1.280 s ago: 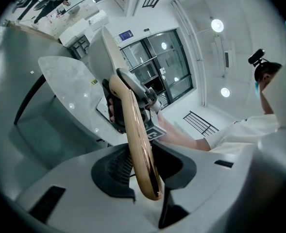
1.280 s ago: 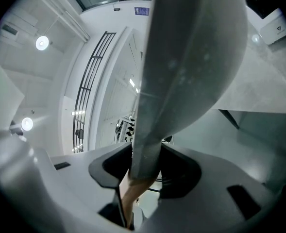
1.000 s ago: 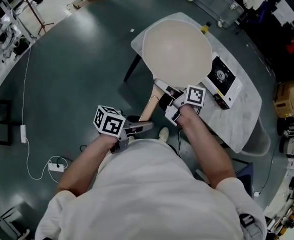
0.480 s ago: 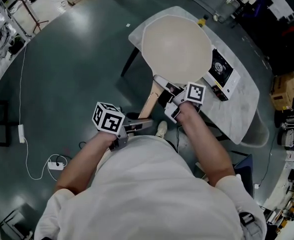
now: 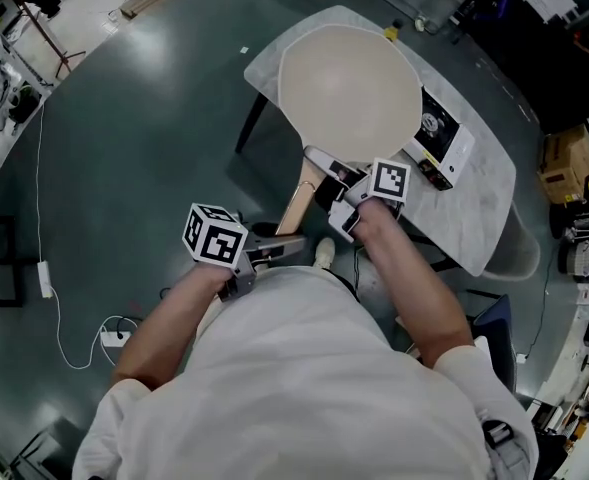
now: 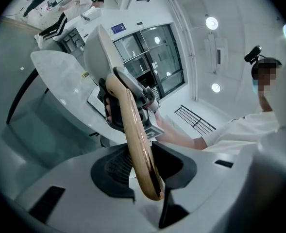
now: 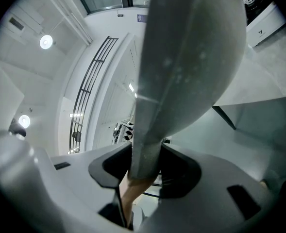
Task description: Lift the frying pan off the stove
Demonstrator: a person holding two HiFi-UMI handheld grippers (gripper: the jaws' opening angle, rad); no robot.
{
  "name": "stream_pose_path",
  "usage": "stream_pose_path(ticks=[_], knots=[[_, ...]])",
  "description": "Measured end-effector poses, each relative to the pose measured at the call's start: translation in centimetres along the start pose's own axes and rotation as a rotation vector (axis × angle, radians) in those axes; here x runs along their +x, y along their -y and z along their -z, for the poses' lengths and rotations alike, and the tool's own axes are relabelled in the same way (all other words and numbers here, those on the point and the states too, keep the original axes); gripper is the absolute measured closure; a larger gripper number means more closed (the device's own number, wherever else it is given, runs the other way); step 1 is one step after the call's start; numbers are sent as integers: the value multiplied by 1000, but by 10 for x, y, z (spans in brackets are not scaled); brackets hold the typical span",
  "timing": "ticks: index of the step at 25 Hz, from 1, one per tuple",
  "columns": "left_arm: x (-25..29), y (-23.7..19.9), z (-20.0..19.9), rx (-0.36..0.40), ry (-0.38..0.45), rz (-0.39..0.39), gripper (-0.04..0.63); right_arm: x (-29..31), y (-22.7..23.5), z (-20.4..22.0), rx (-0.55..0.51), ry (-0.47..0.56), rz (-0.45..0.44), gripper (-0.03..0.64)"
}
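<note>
A wide cream frying pan [image 5: 349, 93] hangs above the white table [image 5: 474, 208], held by its handle with both grippers. My left gripper [image 5: 282, 250] is shut on the end of the wooden handle [image 6: 135, 130], which runs up between its pads. Further along, my right gripper [image 5: 336, 196] is shut on the grey neck of the handle [image 7: 145, 144], just under the pan body [image 7: 196, 47]. The stove [image 5: 436, 133], a flat black-and-white cooker, lies on the table to the right of the pan, partly hidden by it.
The table's dark leg [image 5: 249, 128] slants down at the left. A white cable and power strip [image 5: 114, 338] lie on the grey floor. Boxes and equipment [image 5: 559, 183] crowd the right side. A shoe [image 5: 324, 255] shows below the handle.
Both grips hold unchanged. The pan and table have drifted slightly up and left in the head view.
</note>
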State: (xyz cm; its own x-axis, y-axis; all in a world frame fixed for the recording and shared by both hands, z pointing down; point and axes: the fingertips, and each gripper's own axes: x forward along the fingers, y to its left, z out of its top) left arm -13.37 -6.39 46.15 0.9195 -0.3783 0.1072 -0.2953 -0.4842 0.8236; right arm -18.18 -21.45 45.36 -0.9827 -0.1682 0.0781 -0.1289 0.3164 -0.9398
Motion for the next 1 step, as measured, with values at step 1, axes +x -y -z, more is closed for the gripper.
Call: stream_pose_path(ticks=[1], knots=[[-1, 1, 6, 5, -2, 1, 466, -2, 0, 5, -2, 2, -2, 445]])
